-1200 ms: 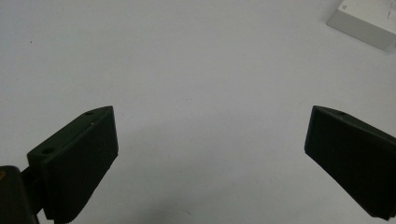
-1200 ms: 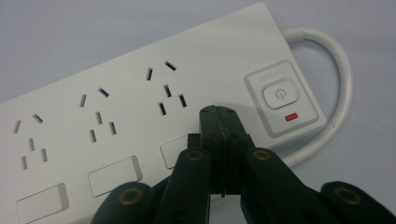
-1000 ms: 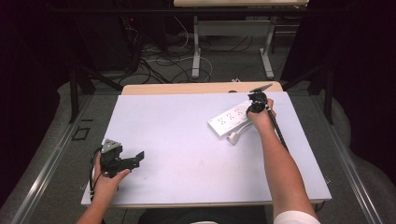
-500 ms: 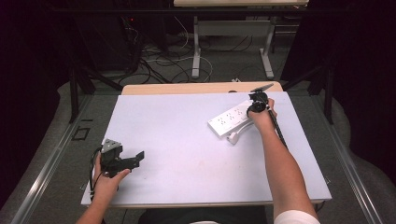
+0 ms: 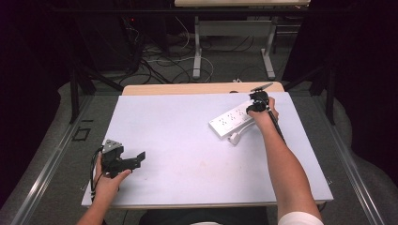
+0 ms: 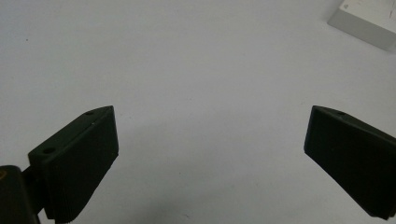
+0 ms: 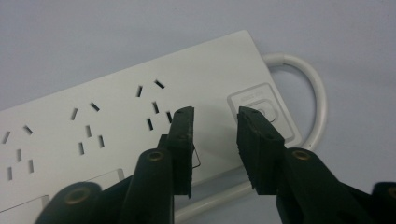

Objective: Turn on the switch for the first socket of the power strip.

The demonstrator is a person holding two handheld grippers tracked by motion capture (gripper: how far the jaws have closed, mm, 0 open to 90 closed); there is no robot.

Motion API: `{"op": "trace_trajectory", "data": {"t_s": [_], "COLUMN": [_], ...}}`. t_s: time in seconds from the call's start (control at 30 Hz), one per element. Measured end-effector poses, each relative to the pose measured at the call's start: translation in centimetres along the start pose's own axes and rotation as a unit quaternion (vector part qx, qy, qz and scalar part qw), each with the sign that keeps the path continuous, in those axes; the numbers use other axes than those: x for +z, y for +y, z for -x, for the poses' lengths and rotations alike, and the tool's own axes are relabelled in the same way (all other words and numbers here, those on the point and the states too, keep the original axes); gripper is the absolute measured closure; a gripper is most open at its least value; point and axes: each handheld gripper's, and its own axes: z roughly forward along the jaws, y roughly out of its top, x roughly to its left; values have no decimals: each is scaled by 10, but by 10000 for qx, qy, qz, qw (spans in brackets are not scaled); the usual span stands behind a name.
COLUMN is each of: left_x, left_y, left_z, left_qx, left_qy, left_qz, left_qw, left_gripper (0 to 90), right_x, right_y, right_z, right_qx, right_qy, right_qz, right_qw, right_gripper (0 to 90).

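Observation:
A white power strip (image 5: 231, 119) lies at an angle on the white table (image 5: 187, 140), at the far right; its white cable (image 5: 234, 138) curls beside it. My right gripper (image 5: 257, 100) hovers at the strip's far end. In the right gripper view its jaws stand a little apart, open (image 7: 215, 119) and holding nothing, just over the strip (image 7: 116, 116) beside the switch (image 7: 261, 112), with the cable loop (image 7: 317, 93) behind. My left gripper (image 5: 139, 158) rests near the table's front left, held in a hand. Its jaws are wide open (image 6: 212, 114) over bare table, and a strip corner (image 6: 369, 21) shows far off.
A wooden tabletop edge (image 5: 197, 88) sits just beyond the white table. Behind it, cables (image 5: 159, 61) trail over the floor around white desk legs (image 5: 197, 47). Metal rails (image 5: 51, 159) run along the floor on both sides.

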Motion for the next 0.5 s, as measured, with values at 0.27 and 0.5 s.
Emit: {"op": "trace_trajectory", "data": {"t_s": [0.27,0.5], "left_x": [0,-1], "left_y": [0,0], "left_z": [0,0], "left_qx": [8,14], "left_qy": [3,12], "left_qz": [-5,-14], "left_qw": [10000,10000], "left_gripper": [31,31], "right_x": [-5,-11], "right_y": [2,5], "right_z": [3,6], "right_qx": [7,-82], "right_qy": [-142,-227], "right_qz": [28,98], "right_qw": [9999,9997], "right_gripper": [484,407]}}
